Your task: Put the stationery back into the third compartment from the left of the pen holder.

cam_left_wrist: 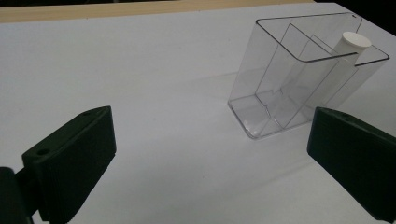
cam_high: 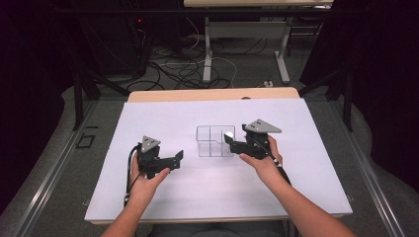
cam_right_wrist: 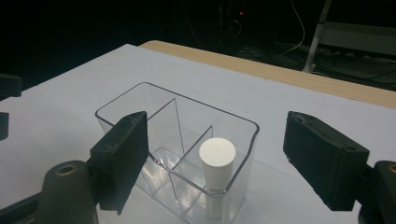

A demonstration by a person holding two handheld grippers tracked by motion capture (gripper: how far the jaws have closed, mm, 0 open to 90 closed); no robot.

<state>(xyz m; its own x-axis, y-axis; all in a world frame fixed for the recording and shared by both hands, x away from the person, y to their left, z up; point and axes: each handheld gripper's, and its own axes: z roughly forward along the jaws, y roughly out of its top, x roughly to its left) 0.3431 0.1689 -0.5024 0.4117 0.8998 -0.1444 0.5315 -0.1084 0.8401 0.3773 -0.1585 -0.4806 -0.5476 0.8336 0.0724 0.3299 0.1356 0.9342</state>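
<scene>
A white-covered wooden worktop (cam_high: 163,113) stands on grey carpeted floor (cam_high: 64,163), with tangled black cables (cam_high: 173,74) and a pale metal-legged table frame (cam_high: 207,54) beyond, what may be dark curtains flanking the dim room.

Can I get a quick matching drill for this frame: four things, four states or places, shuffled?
Things:
1. white cylinder
2. clear divided bin
3. left gripper
4. right gripper

States or places:
A. jaws open, right beside the bin
B. transparent, on the white table cover
C. standing in a bin compartment
D. jaws open over bare cover, apart from the bin

Pairs: 1-C, 2-B, 3-D, 4-A
</scene>
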